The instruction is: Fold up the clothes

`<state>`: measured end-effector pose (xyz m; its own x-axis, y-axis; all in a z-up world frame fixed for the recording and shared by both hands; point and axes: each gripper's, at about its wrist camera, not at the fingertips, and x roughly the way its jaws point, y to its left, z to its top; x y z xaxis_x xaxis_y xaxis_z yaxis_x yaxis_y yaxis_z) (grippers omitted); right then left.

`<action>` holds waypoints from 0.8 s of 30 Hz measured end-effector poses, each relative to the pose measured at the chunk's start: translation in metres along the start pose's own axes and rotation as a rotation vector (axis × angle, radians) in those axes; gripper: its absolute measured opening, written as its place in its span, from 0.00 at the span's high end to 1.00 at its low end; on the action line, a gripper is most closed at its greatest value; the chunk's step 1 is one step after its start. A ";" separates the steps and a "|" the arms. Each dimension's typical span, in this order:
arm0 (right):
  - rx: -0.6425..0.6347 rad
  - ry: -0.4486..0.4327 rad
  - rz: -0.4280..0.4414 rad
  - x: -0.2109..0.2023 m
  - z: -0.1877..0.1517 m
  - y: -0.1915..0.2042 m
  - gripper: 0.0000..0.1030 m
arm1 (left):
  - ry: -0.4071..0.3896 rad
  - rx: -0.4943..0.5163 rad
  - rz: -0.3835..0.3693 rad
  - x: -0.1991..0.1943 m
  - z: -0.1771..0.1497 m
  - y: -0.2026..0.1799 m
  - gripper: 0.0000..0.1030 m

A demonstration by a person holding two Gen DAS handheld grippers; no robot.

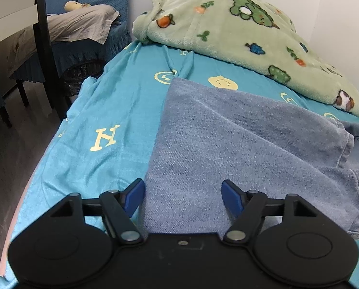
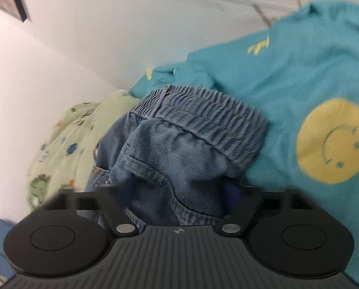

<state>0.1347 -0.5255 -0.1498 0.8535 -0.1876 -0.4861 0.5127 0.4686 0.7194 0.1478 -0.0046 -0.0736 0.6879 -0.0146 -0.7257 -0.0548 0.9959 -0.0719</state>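
Observation:
Blue denim jeans [image 1: 239,144] lie folded on the teal bedsheet [image 1: 107,108], a leg hem at the right. My left gripper [image 1: 184,197] hovers open over the near fold; its blue pads [image 1: 136,197] stand wide apart, one beside the denim's left edge. In the blurred, tilted right wrist view the jeans' top [image 2: 179,144] with its elastic waistband [image 2: 203,115] bunches up between the fingers of my right gripper [image 2: 174,192]. The cloth fills the gap and covers the fingertips, so the gripper looks shut on it.
A green fleece blanket [image 1: 239,31] with cartoon prints is heaped at the bed's far side against the white wall. To the left of the bed stand a dark table leg [image 1: 42,48], blue-covered chairs [image 1: 95,0] and a waste bin [image 1: 78,77] on dark floor.

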 end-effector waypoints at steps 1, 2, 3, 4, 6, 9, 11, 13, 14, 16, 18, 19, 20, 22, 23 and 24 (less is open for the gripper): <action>-0.030 -0.018 -0.012 -0.002 0.000 0.006 0.57 | -0.001 -0.002 0.000 0.000 0.001 0.000 0.34; -0.060 -0.043 -0.003 -0.005 0.000 0.013 0.65 | -0.002 0.003 0.002 0.000 0.001 0.000 0.34; -0.085 -0.072 0.012 -0.012 0.000 0.023 0.73 | -0.003 0.022 0.018 0.000 0.000 -0.002 0.34; -0.114 -0.101 0.028 -0.020 -0.001 0.034 0.74 | -0.004 0.044 0.036 0.000 0.000 -0.004 0.33; -0.211 -0.147 0.066 -0.035 -0.007 0.060 0.80 | -0.006 0.067 0.046 0.000 -0.001 -0.006 0.33; -0.351 -0.208 0.123 -0.058 -0.019 0.098 0.84 | -0.008 0.056 0.027 -0.002 -0.001 -0.004 0.33; -0.437 -0.241 0.163 -0.073 -0.031 0.120 0.85 | -0.016 0.054 0.029 -0.005 0.001 -0.003 0.33; -0.493 -0.268 0.204 -0.088 -0.046 0.137 0.86 | -0.028 0.037 0.022 -0.009 0.004 0.000 0.33; -0.524 -0.279 0.228 -0.097 -0.056 0.146 0.86 | -0.037 0.023 0.012 -0.013 0.006 0.002 0.33; -0.593 -0.293 0.271 -0.111 -0.074 0.161 0.87 | -0.060 -0.001 -0.008 -0.022 0.011 0.007 0.33; -0.685 -0.297 0.323 -0.129 -0.096 0.175 0.88 | -0.093 -0.018 -0.020 -0.032 0.016 0.011 0.33; -0.728 -0.297 0.351 -0.137 -0.106 0.181 0.88 | -0.110 -0.028 -0.025 -0.037 0.019 0.013 0.33; -0.771 -0.296 0.378 -0.145 -0.117 0.187 0.88 | -0.125 -0.040 -0.033 -0.042 0.021 0.016 0.33; -0.853 -0.296 0.428 -0.158 -0.139 0.196 0.89 | -0.152 -0.075 -0.055 -0.050 0.025 0.022 0.33; -0.906 -0.292 0.457 -0.163 -0.153 0.203 0.89 | -0.165 -0.089 -0.067 -0.053 0.027 0.024 0.33; -0.955 -0.288 0.482 -0.166 -0.166 0.207 0.89 | -0.175 -0.103 -0.075 -0.055 0.029 0.027 0.33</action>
<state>0.0840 -0.2541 -0.0024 0.9977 0.0580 -0.0351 -0.0557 0.9965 0.0630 0.1292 0.0256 -0.0159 0.8078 -0.0640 -0.5859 -0.0660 0.9780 -0.1979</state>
